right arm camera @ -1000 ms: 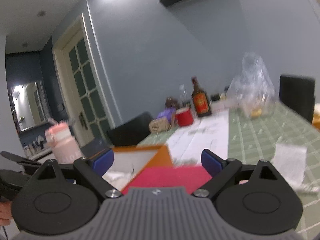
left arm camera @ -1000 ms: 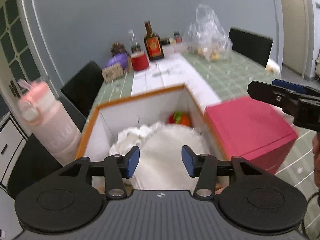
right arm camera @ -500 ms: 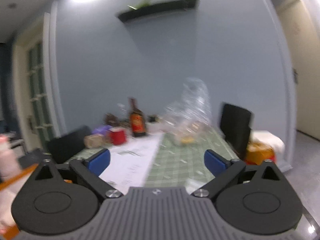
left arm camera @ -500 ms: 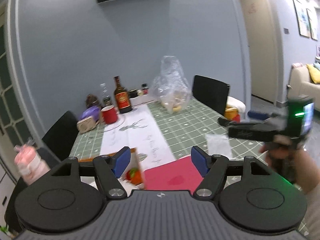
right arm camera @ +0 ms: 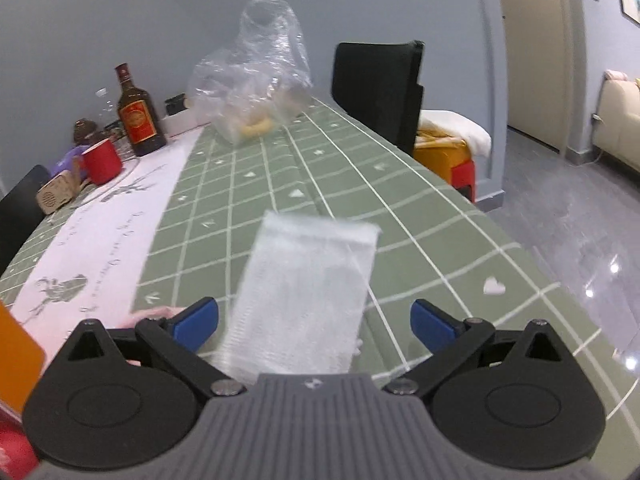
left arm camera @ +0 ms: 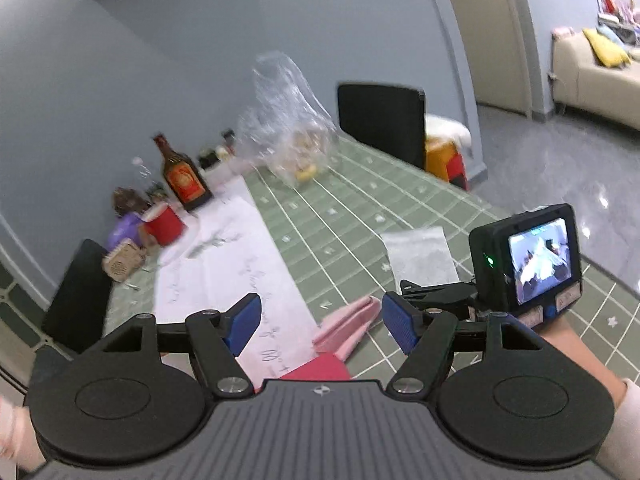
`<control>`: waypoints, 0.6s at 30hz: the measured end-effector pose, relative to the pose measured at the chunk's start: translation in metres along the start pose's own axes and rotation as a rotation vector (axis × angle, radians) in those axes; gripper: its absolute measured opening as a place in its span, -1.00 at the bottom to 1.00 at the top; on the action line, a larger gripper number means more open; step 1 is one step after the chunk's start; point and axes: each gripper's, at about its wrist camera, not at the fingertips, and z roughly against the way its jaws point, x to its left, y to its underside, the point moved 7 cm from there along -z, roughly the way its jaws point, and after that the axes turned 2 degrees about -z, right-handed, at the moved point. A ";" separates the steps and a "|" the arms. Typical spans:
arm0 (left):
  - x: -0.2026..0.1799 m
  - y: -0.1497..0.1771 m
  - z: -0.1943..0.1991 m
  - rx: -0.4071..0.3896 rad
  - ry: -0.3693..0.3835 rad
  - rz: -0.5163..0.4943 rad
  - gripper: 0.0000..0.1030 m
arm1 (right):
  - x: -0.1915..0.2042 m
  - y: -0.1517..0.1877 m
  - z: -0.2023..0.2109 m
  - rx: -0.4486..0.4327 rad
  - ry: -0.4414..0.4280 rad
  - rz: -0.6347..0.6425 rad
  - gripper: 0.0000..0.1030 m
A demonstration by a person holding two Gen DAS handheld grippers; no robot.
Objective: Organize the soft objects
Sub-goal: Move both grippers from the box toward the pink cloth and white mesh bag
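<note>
White mesh cloth (right arm camera: 304, 300) flat between spread right tongs (right arm camera: 314, 318), untouched

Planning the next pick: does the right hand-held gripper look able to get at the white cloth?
Probably yes: the right hand-held gripper is open, the white cloth lies flat right ahead, nothing on it.

Each hand-held gripper, left (left arm camera: 318, 322) and right (right arm camera: 314, 322), has a ribbed grey body, two black round discs, black linkage arms with silver screws and blue pads. The right one carries a small black camera (left arm camera: 526, 258) with lit screen and green light.
</note>
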 end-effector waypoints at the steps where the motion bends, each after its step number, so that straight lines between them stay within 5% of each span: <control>1: -0.001 0.001 -0.011 0.028 0.026 -0.003 0.58 | -0.001 0.002 -0.004 0.012 0.005 0.015 0.94; 4: -0.004 0.005 -0.045 0.139 0.086 -0.001 0.58 | 0.004 0.006 -0.005 -0.009 0.014 0.085 0.94; 7: -0.008 0.008 -0.072 0.216 0.062 -0.059 0.58 | 0.003 0.005 -0.005 -0.008 0.029 0.107 0.88; 18: -0.020 0.020 -0.156 0.474 0.027 -0.211 0.58 | -0.009 0.000 -0.001 -0.036 0.095 0.152 -0.21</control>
